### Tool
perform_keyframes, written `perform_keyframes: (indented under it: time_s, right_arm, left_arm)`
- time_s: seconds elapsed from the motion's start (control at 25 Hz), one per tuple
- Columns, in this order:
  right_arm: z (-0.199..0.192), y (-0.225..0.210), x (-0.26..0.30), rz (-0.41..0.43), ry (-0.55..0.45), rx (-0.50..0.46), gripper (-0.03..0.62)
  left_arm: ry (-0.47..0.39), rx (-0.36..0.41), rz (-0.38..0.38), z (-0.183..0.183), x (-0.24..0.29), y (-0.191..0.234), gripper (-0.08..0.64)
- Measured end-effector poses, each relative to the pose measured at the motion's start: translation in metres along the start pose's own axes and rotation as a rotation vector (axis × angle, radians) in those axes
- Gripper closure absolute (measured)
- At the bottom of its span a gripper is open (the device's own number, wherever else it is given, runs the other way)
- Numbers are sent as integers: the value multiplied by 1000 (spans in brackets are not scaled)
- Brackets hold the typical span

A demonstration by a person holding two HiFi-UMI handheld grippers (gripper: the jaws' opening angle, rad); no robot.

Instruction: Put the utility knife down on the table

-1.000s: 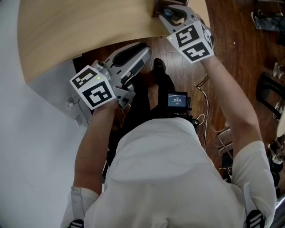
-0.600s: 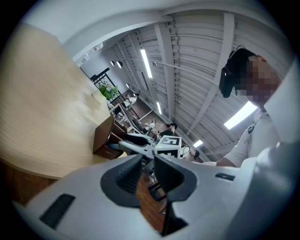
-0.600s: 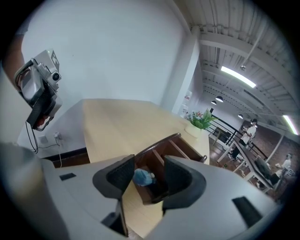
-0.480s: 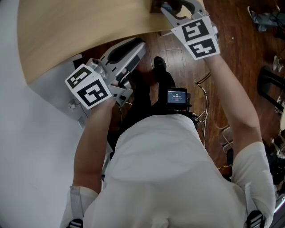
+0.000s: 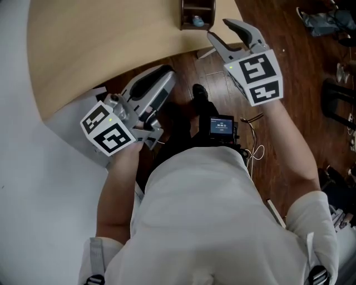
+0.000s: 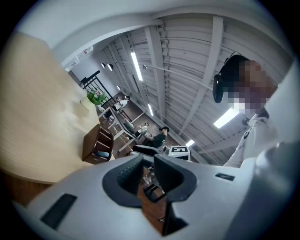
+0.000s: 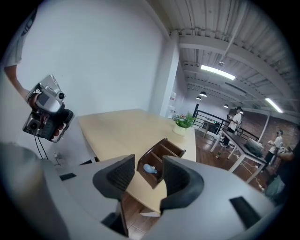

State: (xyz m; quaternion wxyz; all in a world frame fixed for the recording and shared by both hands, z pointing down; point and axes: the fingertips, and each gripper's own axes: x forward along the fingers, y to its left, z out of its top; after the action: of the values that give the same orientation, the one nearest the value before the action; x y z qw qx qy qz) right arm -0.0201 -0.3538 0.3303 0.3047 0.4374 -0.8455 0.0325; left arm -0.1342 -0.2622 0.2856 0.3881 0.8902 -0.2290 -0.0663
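A small pale blue thing (image 5: 197, 22), which looks like the utility knife, lies inside a brown wooden organizer (image 5: 184, 15) at the light wooden table's (image 5: 100, 39) edge. My right gripper (image 5: 219, 29) hangs just right of the organizer, jaws open and empty. Its own view looks between the jaws (image 7: 149, 164) down at the organizer (image 7: 165, 149) and the blue thing (image 7: 149, 168). My left gripper (image 5: 167, 72) is below the table's edge over the floor. In its own view the left gripper (image 6: 149, 164) shows a narrow gap with nothing in it.
A potted plant (image 7: 183, 123) stands at the table's far end. A hand holds a camera rig (image 7: 47, 112) at the left. A small screen (image 5: 221, 125) sits at the person's waist, with cables (image 5: 253, 150) on the wood floor. Other tables and people are beyond (image 7: 243, 145).
The right gripper pulled back from over the organizer toward the right and its jaws came apart; the blue thing stayed in the box. The left gripper shifted a little.
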Motion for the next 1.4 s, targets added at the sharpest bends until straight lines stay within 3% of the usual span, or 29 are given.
perform_keyframes:
  time_s: [0.24,0.36,0.52,0.76,1.08,1.4]
  right_arm:
    - [-21,16,-20,-7,61,32,419]
    - [-26,19,-24,-1,64,93,426]
    - [-27,24,-32,10,41,200,520]
    - [-34,42,-50,44,18,326,591]
    - [-27,68,-103,52,-37,510,591]
    - [-14,68,-141,45,-79,527,591]
  left_arm:
    - [31,6,-15,-13,-5,-4,495]
    - [50,-2,-33,-19,-4,-1,495]
    - [68,-10,-57,-24,-4,-1,495]
    - [85,16,-102,-27,-4,-9,496]
    - [97,48,-144,-32,-31,-43,496]
    - [101,72,-144,-32,-45,-62,495]
